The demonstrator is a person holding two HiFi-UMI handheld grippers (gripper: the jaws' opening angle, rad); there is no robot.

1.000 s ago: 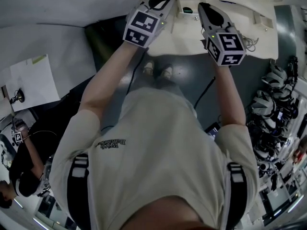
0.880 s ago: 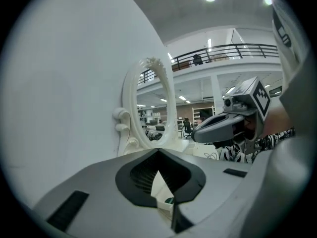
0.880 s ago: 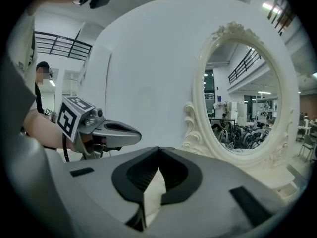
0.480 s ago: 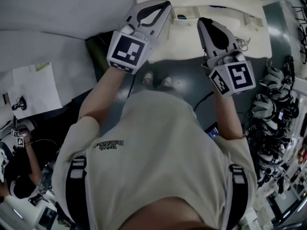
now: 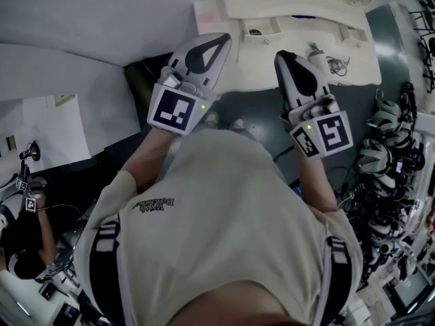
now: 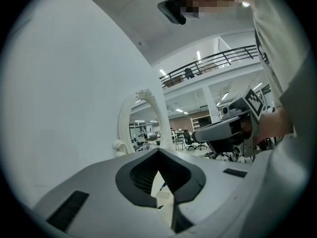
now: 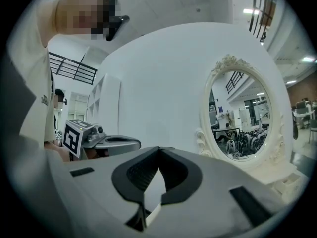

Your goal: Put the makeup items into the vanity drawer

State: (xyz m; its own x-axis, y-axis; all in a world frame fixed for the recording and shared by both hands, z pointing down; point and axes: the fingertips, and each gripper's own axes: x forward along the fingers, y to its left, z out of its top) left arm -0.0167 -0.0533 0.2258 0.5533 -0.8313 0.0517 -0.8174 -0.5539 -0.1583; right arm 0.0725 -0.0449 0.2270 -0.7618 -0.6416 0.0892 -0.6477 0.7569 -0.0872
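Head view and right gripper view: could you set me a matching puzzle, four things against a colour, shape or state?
Things:
1. mirror
2. right gripper
3. small vanity drawer
4. person's shirt

Descriptions:
a. pulled open
b. beige
c. oval, in an ornate white frame
d. jaws shut, nothing between them

Pairs: 1-c, 2-d, 3-a, 4-b.

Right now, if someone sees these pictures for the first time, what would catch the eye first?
The left gripper and the right gripper, both shut and empty, are held side by side at the front edge of the white vanity. An ornate oval mirror stands behind, against a white wall.
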